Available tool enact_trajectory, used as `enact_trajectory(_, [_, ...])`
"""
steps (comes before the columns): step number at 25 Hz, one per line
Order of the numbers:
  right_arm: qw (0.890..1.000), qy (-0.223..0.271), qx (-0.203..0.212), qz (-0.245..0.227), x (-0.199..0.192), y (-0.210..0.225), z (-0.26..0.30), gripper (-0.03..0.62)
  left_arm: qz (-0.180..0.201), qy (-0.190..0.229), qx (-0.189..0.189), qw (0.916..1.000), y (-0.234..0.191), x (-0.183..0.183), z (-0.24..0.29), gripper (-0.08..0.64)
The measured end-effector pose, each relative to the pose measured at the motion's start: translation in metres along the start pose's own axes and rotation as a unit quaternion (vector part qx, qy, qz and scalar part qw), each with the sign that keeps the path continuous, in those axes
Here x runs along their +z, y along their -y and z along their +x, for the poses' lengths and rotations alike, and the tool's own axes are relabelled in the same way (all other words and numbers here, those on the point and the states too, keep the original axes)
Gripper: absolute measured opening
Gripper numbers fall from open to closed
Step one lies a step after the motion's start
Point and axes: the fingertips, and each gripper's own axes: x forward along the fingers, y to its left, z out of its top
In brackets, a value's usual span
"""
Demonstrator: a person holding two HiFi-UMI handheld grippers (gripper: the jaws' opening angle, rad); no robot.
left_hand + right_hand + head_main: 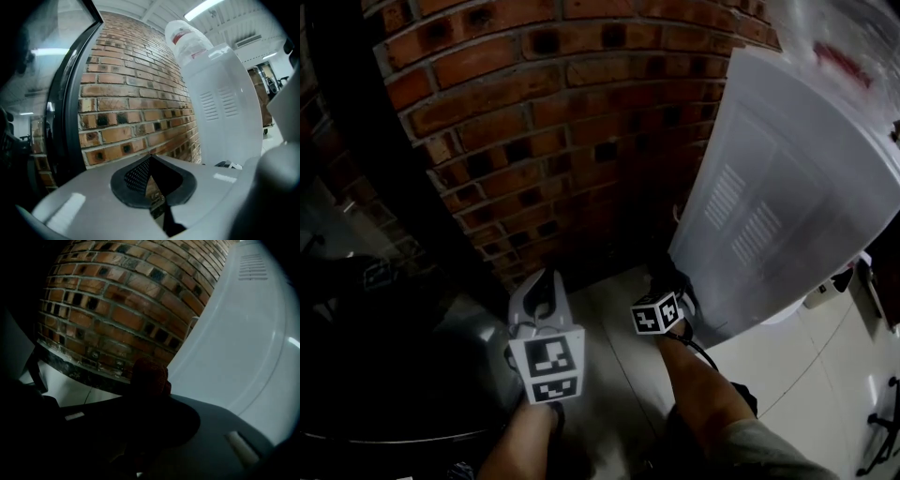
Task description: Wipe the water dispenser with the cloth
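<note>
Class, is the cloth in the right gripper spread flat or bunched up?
Bunched up: in the right gripper view, the dark red cloth sticks out as a compact wad from between the jaws of the right gripper.

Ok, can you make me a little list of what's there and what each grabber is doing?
place: brick wall with a white water dispenser beside it
on top: water bottle
right gripper: shut on a dark red cloth, low by the dispenser's side
left gripper: shut, holding nothing
touching: cannot tell whether the cloth is on the dispenser
</note>
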Motion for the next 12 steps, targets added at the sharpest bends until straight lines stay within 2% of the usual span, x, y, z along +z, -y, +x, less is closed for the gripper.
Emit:
enact_trajectory(6, [0.998, -0.047, 0.009, -0.035, -0.030, -0.019, 0.016, 0.103, -0.001, -0.007, 0.002, 1.0000, -0.007, -0.006, 0.002, 0.000])
enact_trajectory(12, [0.995, -0.077, 0.030, -0.061, -0.073, -0.039, 0.023, 0.103, 0.007, -0.008, -0.013, 0.9999, 0.005, -0.004, 0.001, 0.000])
